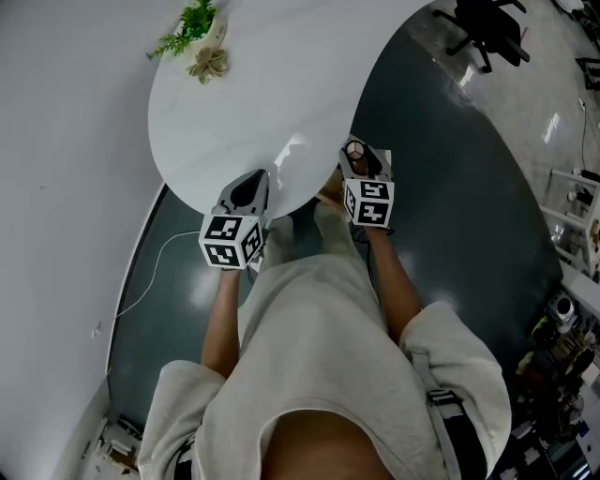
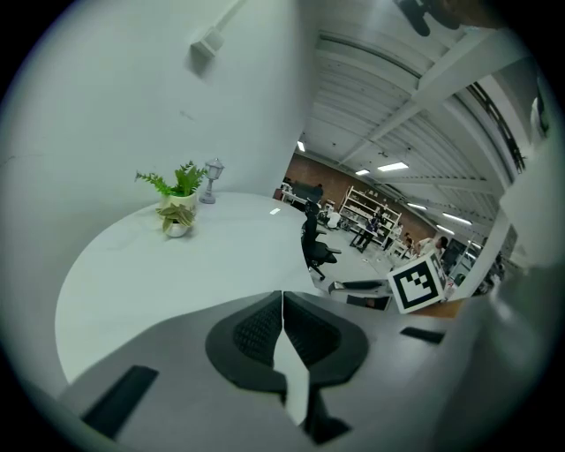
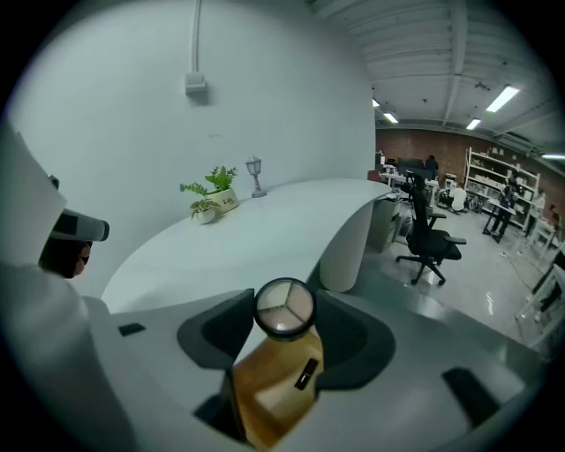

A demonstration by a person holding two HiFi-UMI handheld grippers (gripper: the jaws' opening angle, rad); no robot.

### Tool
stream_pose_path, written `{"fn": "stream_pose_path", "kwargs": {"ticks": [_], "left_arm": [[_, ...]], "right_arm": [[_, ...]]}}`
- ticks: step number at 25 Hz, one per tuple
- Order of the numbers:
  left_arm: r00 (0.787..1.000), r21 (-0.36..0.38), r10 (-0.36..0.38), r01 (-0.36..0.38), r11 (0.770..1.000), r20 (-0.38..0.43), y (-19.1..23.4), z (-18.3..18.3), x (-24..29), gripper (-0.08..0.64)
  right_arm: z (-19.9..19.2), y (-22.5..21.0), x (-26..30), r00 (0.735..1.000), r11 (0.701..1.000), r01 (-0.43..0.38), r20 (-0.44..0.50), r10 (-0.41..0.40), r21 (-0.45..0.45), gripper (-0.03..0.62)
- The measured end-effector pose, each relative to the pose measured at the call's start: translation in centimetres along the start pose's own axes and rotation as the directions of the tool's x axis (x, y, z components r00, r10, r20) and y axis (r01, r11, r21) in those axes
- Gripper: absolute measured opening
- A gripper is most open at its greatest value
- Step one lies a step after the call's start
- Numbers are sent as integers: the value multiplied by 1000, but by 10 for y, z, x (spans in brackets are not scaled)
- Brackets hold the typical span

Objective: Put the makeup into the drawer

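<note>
A round makeup compact point(image 3: 284, 309) with three pale shades under a clear lid sits between the jaws of my right gripper point(image 3: 284, 311), which is shut on it. In the head view that gripper point(image 1: 356, 152) hangs at the near right edge of the white round table point(image 1: 272, 103), the compact point(image 1: 355, 148) showing at its tip. A tan-brown surface lies right under the compact; I cannot tell what it is. My left gripper point(image 1: 249, 186) is over the table's near edge. Its dark ribbed pads point(image 2: 261, 328) meet with nothing between them. No drawer shows in any view.
A small potted plant point(image 1: 197, 28) and a tiny lamp ornament point(image 3: 255, 175) stand at the table's far side by the white wall. The table's white pedestal point(image 3: 349, 247) is at the right. A black office chair point(image 3: 428, 238) stands beyond on the dark floor. A white cable point(image 1: 155, 272) lies left.
</note>
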State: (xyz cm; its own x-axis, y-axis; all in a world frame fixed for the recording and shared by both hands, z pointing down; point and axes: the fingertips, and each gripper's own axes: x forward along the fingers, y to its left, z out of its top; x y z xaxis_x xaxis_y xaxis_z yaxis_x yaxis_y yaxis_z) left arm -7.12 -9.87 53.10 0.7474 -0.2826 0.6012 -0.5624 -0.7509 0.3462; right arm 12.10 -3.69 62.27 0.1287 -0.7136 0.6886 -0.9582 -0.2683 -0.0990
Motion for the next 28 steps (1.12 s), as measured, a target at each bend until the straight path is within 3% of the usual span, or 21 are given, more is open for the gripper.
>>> {"fn": "stream_pose_path", "kwargs": {"ticks": [7, 18, 28], "left_arm": [[998, 34, -46, 48, 998, -39, -24, 1, 21, 12], [997, 20, -35, 36, 999, -76, -15, -7, 30, 12], [993, 6, -25, 26, 1000, -113, -3, -21, 37, 12]], "right_arm": [[-46, -28, 5, 996, 995, 27, -85, -18, 95, 216], [-112, -34, 66, 966, 983, 8, -256, 40, 183, 217], [-166, -31, 104, 922, 937, 68, -381, 72, 342, 218]]}}
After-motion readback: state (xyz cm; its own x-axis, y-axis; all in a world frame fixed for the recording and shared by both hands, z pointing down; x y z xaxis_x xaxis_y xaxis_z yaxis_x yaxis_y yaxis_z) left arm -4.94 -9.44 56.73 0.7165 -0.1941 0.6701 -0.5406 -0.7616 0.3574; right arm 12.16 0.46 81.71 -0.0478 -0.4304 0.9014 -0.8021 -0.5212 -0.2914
